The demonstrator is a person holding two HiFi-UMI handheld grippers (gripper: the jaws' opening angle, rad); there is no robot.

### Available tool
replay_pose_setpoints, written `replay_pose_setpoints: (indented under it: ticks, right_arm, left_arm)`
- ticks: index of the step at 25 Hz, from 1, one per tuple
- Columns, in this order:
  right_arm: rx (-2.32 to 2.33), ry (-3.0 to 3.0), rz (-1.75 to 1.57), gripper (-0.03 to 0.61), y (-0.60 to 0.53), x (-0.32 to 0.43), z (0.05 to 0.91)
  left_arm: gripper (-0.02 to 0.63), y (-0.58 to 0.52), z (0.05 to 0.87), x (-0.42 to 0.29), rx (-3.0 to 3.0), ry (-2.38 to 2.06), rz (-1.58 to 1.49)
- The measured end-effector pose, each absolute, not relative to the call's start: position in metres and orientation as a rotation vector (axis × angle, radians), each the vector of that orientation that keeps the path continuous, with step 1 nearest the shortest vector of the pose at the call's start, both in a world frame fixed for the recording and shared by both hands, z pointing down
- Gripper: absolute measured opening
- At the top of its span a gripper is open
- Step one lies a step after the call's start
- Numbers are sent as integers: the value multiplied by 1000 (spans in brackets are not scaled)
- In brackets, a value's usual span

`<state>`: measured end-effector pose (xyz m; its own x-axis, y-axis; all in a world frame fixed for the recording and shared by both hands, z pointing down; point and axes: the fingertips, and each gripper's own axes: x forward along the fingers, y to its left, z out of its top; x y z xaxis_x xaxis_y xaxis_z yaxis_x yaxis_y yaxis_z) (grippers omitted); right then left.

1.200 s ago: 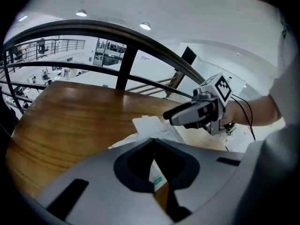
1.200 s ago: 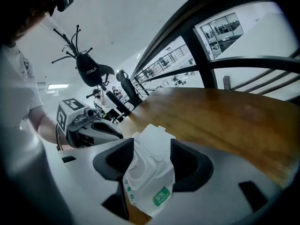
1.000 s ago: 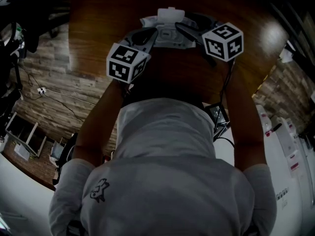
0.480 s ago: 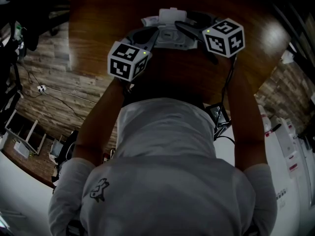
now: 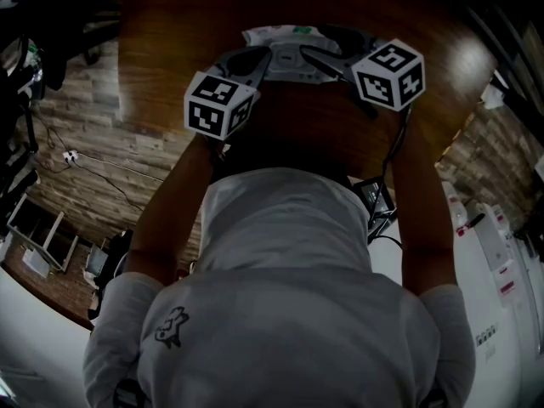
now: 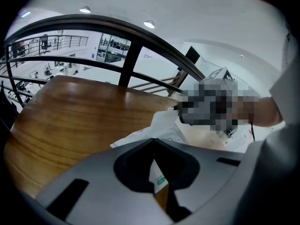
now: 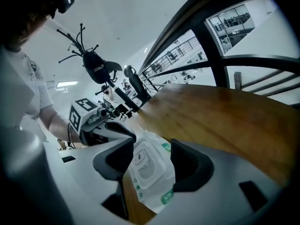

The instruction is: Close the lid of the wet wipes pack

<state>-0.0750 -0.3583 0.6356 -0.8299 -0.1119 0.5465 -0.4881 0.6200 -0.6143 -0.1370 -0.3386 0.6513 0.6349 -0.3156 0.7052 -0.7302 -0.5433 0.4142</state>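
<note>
The wet wipes pack (image 5: 287, 34) lies on the round wooden table (image 5: 170, 24) in the head view, white with green marks. In the right gripper view the pack (image 7: 149, 172) shows its white lid (image 7: 140, 162) lying flat on top. My right gripper (image 7: 152, 145) is open, one jaw on each side of the pack just above it. My left gripper (image 6: 153, 143) is shut, its tips meeting over the pack (image 6: 164, 125), and it also shows in the right gripper view (image 7: 101, 125) at the pack's far end. Whether it pinches the wrapper is hidden.
The person's torso fills the lower half of the head view. A curved dark railing (image 6: 140, 36) runs past the table's far edge. Cables (image 5: 93, 164) trail over the plank floor at left. White equipment (image 5: 497, 253) stands at right. A coat stand (image 7: 96, 64) rises behind.
The white lid that stood upright at the back of the pack now lies flat. My right gripper has shifted slightly right and down. The left has barely moved.
</note>
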Motion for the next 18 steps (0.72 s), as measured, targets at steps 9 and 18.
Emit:
replay_pose_setpoints:
  ticks: [9,18]
  right_arm:
    - [413,-2371,1097,232,-324,-82,625]
    - [429,-2352,1118,232,-307,-82,628]
  left_arm:
    - [6,-340,643,-141,2146,-837,740]
    - [6,-334,645,-139,2147,-834,745]
